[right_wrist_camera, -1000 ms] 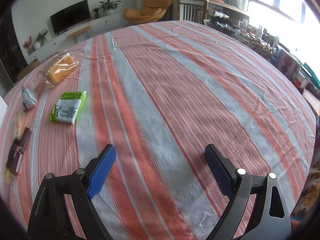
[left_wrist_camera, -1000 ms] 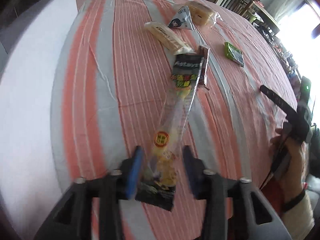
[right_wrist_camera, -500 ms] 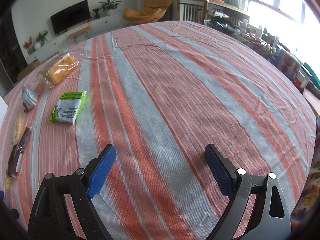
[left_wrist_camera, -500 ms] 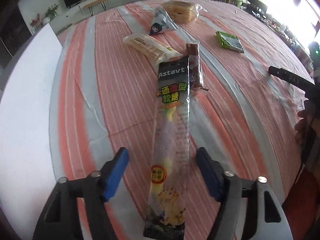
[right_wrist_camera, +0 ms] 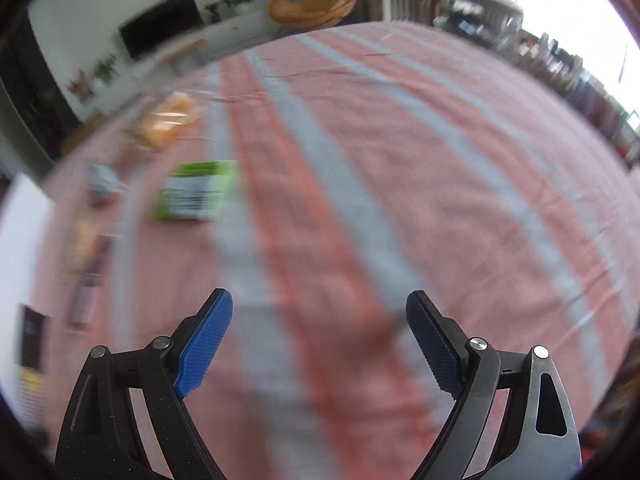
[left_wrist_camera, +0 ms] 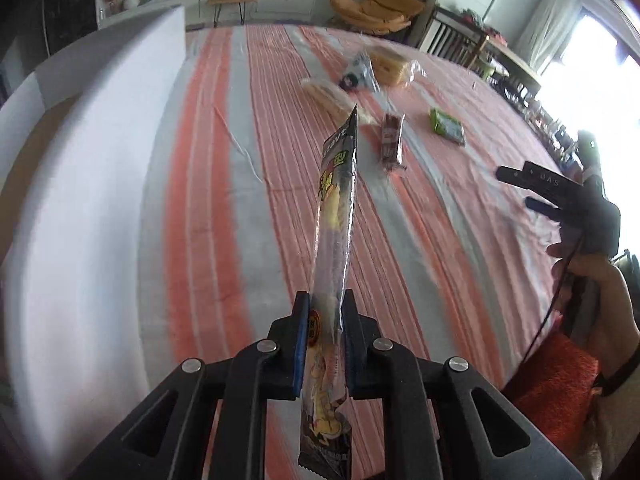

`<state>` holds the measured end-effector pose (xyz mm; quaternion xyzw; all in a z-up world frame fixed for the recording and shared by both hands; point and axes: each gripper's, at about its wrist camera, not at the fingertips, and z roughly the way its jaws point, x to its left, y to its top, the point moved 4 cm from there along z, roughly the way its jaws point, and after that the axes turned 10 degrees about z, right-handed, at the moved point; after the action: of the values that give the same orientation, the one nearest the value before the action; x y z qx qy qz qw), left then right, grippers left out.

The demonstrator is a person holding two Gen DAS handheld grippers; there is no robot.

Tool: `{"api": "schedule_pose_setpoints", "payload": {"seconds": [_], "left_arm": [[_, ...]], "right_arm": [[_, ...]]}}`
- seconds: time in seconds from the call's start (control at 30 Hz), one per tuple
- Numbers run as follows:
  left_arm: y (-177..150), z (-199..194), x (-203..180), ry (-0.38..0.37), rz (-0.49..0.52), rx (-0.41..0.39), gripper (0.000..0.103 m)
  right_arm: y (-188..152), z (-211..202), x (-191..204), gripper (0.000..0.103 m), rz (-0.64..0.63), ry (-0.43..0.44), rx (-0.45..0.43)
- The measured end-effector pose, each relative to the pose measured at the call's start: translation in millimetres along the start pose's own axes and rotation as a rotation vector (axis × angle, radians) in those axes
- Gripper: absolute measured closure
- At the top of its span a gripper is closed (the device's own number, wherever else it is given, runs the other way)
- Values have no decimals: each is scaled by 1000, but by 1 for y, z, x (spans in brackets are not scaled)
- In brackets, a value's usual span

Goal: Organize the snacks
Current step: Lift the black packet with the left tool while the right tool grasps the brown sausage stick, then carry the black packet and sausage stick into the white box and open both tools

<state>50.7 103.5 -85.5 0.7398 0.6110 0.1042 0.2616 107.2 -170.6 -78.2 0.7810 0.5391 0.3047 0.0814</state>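
Observation:
My left gripper is shut on a long black-and-yellow candy packet and holds it edge-up above the striped tablecloth. On the cloth beyond lie a dark red snack bar, a green packet, a pale long packet, a small grey bag and a bread bag. My right gripper is open and empty over the cloth; it also shows in the left wrist view. The green packet lies ahead to its left.
A large white box wall stands along the left side of the table. The person's hand and red sleeve are at the right edge. Chairs, a TV stand and cluttered shelves lie beyond the table.
My left gripper has closed on the candy packet and lifted it off the cloth, turning it edge-on. My right gripper has moved, and its view is blurred.

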Motion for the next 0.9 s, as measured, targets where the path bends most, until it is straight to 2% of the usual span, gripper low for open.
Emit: {"api": "schedule_pose_setpoints", "payload": {"seconds": [0.07,0.13,0.27,0.3,0.33,0.37,0.4,0.43,0.57,0.67,0.73,0.83,0.9], "left_arm": [[4,-12,1,-4,-20,-33,89],[11,-27,3,-4,-34,-81,89],[18,-46,3,8,-33,-130,89],[19,-51,3,5,-37,-139,89],[17,-57,4,2,-38,-146,89],[16,-61,4,4,-36,-153,89],[15,-65,4,7,-34,-158,89],[13,-69,5,8,-33,-162,89],[16,-87,15,-15,-65,-193,89],[22,-101,23,-42,-98,-221,89],[24,-111,31,-56,-123,-238,89],[30,-131,52,-61,-175,-273,89],[32,-145,73,-24,-205,-301,89]], "right_arm": [[-7,4,44,12,-30,106,69],[-12,18,92,14,-107,148,129],[-21,56,139,19,-200,29,194],[-25,64,144,24,-231,-6,207],[-29,70,145,52,-254,-30,226],[-29,69,146,69,-272,-40,212],[-29,68,143,79,-282,-52,209],[-28,64,134,83,-256,-26,220],[-20,41,83,85,-35,128,262],[-20,23,42,85,188,345,337],[-24,11,27,85,291,450,369],[-33,-16,40,85,293,532,373],[-39,-41,77,85,213,602,377]]}}
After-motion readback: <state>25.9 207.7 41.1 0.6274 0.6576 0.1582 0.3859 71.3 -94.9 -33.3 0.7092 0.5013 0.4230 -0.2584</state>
